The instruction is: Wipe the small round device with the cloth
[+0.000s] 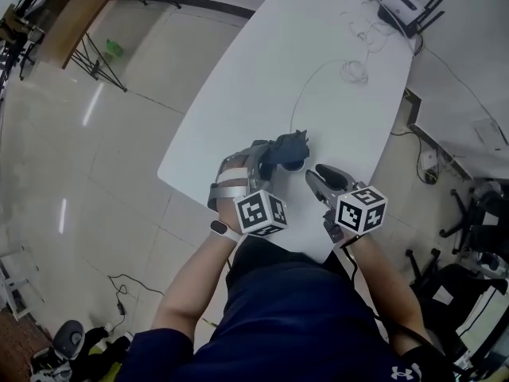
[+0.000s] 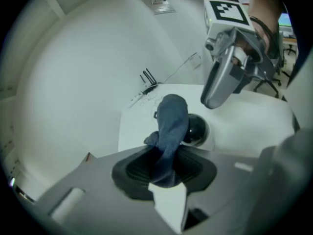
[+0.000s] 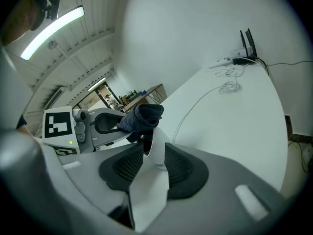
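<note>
Pinching a dark blue cloth (image 2: pixel 172 126) in the left gripper (image 2: pixel 164 168), pads pressed on its lower end. Rises from there toward 12 o'clock and folds over the top of the small round device (image 2: pixel 195 130), covering its 9 o'clock side in the left gripper view. Shows there as a glossy black dome set in a white ring on a white body. Stands on the white table (image 1: pixel 262 78) close to the near edge, toward 6 o'clock of the tabletop in the head view, and mostly hides under the cloth there. Clamping that white body with the right gripper (image 3: pixel 154 163), one pad on each side, with the cloth bunched just above at 11 o'clock in the right gripper view. Reaches in from 4 o'clock of the cloth in the head view, while the left comes in from 8 o'clock. Lying far off toward 1 o'clock on the table, a white router (image 1: pixel 404 8) with black antennas, and a thin white cable (image 1: pixel 301 94) curving from near it down toward the cloth.
</note>
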Tool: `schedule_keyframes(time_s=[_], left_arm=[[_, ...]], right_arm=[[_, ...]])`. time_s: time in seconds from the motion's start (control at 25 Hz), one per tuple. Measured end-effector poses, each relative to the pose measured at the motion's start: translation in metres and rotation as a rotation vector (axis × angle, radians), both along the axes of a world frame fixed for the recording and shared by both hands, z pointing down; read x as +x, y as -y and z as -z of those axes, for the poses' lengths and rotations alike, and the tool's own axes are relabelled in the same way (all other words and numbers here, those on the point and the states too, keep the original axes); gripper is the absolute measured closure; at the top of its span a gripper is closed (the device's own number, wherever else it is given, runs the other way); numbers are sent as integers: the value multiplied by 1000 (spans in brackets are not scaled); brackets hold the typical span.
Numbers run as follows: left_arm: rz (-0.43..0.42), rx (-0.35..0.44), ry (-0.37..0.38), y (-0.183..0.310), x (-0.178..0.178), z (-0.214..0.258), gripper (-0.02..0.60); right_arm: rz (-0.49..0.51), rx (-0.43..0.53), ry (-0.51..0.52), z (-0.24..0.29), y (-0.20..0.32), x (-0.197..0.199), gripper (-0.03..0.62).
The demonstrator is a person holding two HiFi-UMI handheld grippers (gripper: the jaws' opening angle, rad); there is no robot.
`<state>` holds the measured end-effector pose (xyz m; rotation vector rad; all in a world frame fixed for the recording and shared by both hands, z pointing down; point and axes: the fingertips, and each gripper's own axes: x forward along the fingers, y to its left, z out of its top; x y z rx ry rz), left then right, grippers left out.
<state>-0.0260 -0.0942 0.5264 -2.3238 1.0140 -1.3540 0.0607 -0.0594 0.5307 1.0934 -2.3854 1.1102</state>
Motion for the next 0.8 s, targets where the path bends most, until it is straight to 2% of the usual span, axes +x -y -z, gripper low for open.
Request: schedule_keyframes(time_s=[0.16,0.4,0.8], left_arm=[[52,-116,-70,-4,-15,-25,472],[167,-376,-253,-18,-18,-58,471],[100,-585,-140,-36,-18,-82,471]], right_arm=[[-3,-4,-7,0,2,-5,451],[-26,-35,-9,-7,4,-3,454],[-31,-62,26,-14,4,-10,459]])
